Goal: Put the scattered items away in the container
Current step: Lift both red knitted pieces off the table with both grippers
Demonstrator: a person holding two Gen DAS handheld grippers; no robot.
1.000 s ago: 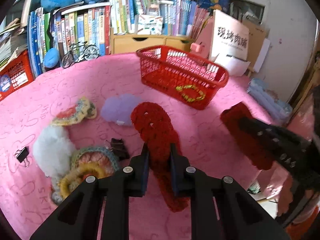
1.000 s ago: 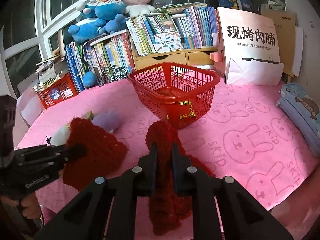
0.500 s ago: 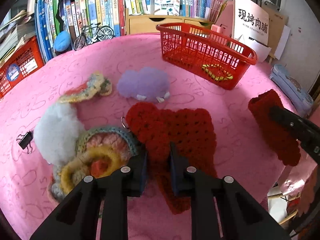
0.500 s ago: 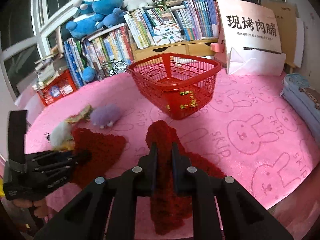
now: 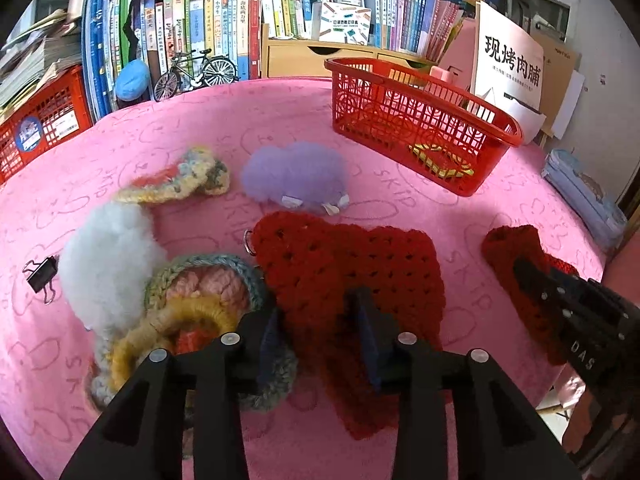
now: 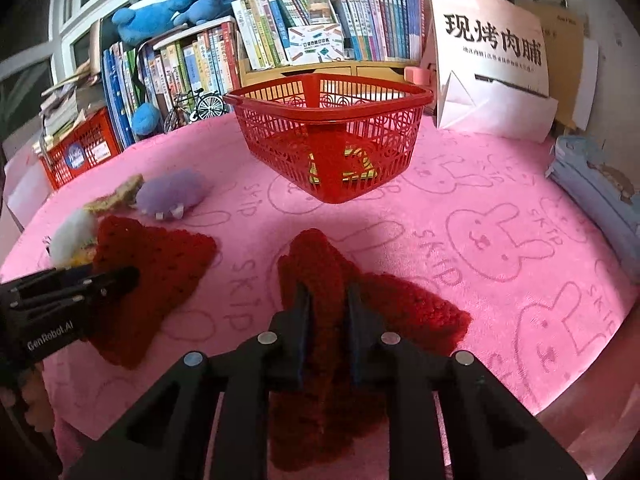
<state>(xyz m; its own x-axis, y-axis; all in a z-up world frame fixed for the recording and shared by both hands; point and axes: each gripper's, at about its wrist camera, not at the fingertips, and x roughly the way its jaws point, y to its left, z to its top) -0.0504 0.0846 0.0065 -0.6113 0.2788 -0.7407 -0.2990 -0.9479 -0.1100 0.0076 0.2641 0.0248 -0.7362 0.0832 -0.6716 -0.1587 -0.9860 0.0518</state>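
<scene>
A: Left wrist view first. The left gripper [image 5: 316,332] hangs low over the flat red crocheted piece [image 5: 348,272] spread on the pink rabbit-print cloth [image 5: 200,128]. Its jaws are opening, the piece lying slack between them, so I read nothing as gripped.

B: And the red plastic lattice basket [image 5: 420,120]?

A: Well apart, toward the back right, with a yellow item showing through its wall. Scattered near the left gripper: a fluffy lilac pom-pom [image 5: 296,178], a white fluffy ball [image 5: 108,268] and a multicoloured crocheted round [image 5: 200,320].

B: Right wrist view?

A: The right gripper [image 6: 328,308] has a second red crocheted piece [image 6: 384,304] bunched between its jaws. They are just beginning to open; the pads look as if they touch the yarn at the sides.

B: So both pieces rest on the cloth, not in the basket.

A: Yes. To tidy them, I would regrip each piece at a gathered fold, not 1 loose edge, lift clear of the cloth, then carry over the basket rim before letting go.
</scene>
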